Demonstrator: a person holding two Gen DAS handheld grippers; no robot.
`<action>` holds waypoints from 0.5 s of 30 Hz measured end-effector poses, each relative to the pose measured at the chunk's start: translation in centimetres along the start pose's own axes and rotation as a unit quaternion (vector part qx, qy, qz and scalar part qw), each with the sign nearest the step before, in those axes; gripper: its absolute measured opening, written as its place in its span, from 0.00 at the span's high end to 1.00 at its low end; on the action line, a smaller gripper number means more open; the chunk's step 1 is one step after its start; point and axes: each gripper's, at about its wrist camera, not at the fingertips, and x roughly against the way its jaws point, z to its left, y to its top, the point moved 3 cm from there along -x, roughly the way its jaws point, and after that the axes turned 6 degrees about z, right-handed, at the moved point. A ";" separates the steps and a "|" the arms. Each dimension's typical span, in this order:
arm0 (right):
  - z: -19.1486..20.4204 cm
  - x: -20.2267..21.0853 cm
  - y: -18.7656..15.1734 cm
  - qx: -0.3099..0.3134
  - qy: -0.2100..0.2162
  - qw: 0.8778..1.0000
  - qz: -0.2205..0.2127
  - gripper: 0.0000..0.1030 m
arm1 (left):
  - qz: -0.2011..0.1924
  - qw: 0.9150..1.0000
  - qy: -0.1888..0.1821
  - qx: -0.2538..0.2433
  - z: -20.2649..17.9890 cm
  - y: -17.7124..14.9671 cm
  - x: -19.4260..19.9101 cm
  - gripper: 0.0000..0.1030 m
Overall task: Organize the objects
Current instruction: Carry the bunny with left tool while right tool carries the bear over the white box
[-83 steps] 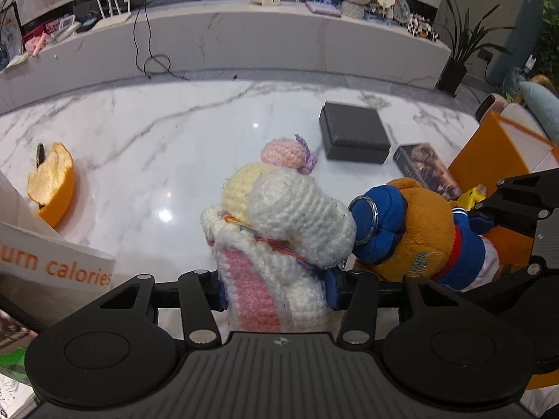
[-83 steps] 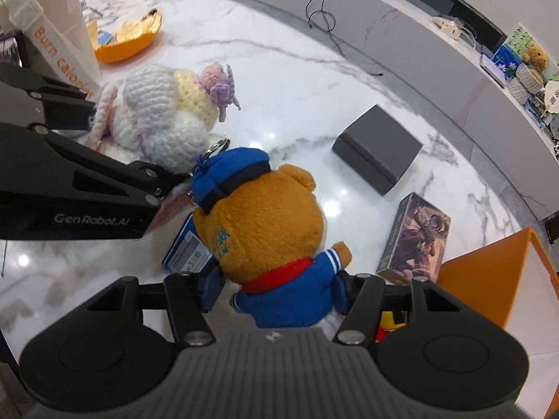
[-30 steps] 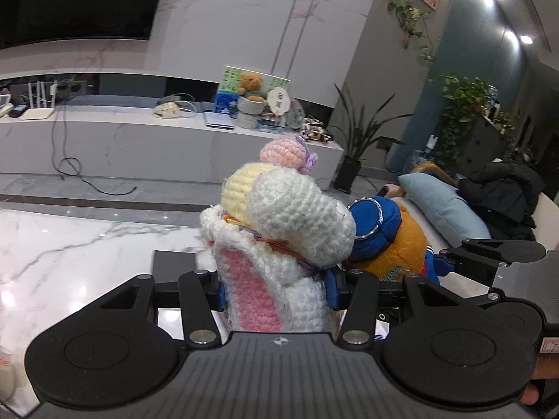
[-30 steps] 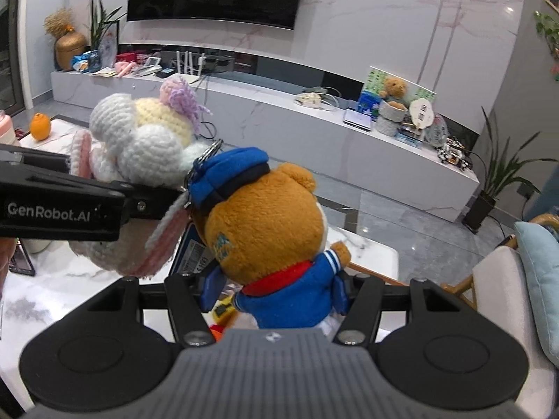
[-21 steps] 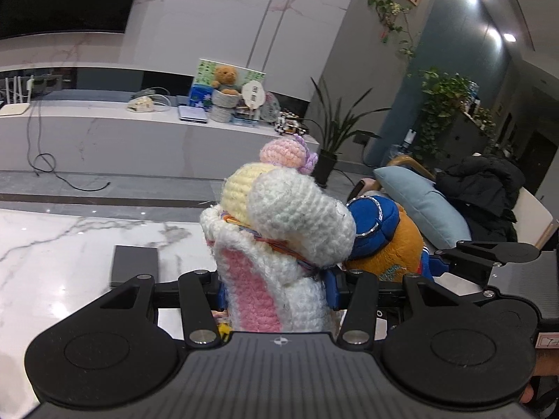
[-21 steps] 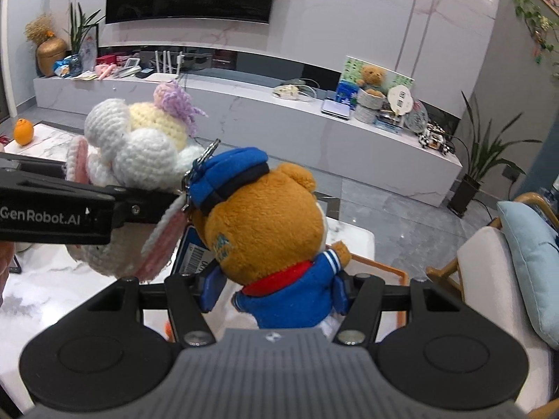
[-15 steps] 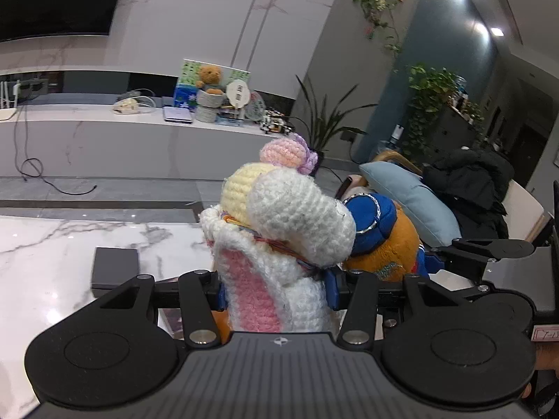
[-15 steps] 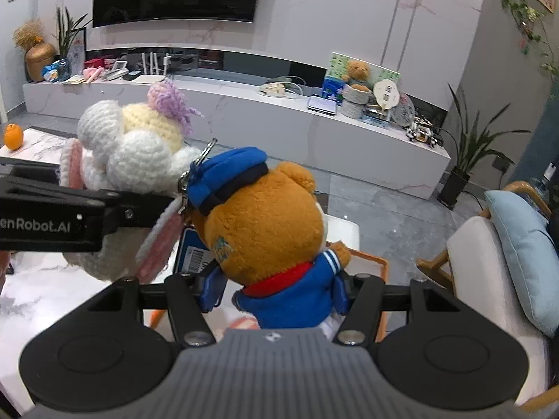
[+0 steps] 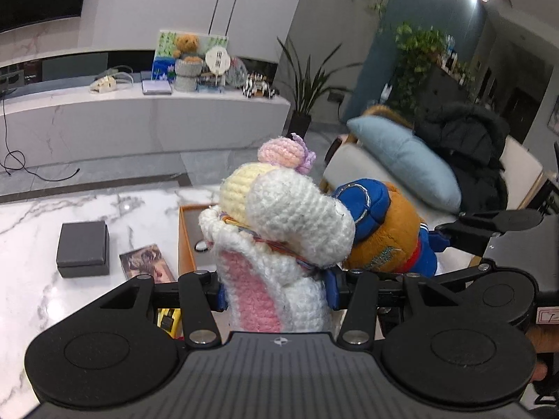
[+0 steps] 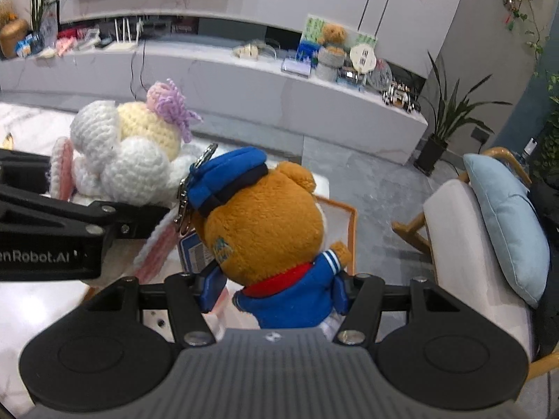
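A crocheted toy (image 9: 279, 230) fills the centre of the left wrist view, a teddy bear (image 9: 387, 234) just right of it; at left on the table (image 9: 35, 230) a box (image 9: 83, 248), a book (image 9: 146, 267) and a tray (image 9: 184, 241) line up.

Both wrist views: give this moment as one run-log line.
left gripper: shut on crochet bunny | right gripper: shut on teddy bear | both above orange box

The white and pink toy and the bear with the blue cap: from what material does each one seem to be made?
The white and pink toy, held in the left gripper, looks crocheted from thick yarn: rows of looped stitches show, with a matte finish. The bear, held in the right gripper, looks like short plush fabric: a fuzzy orange pile, with a smoother cloth cap and jacket. The fibre itself cannot be told.
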 end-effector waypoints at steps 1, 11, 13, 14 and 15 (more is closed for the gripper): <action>0.0 -0.5 -0.1 0.003 -0.001 1.000 0.009 0.40 | 0.006 1.000 0.003 -0.001 0.1 -0.1 -0.3 0.45; 0.0 -4.6 -0.7 0.024 -0.006 0.997 0.076 0.40 | 0.057 0.998 0.033 -0.009 0.3 -1.8 -2.9 0.45; 0.1 -4.9 -0.6 0.023 -0.007 0.996 0.080 0.40 | 0.060 0.997 0.036 -0.012 0.2 -1.9 -3.2 0.45; 0.2 -5.0 -0.7 0.021 -0.006 0.996 0.083 0.40 | 0.062 0.997 0.039 -0.015 0.2 -1.9 -3.3 0.45; 0.2 -5.2 -0.7 0.019 -0.004 0.996 0.086 0.40 | 0.064 0.997 0.042 -0.019 0.1 -1.9 -3.6 0.45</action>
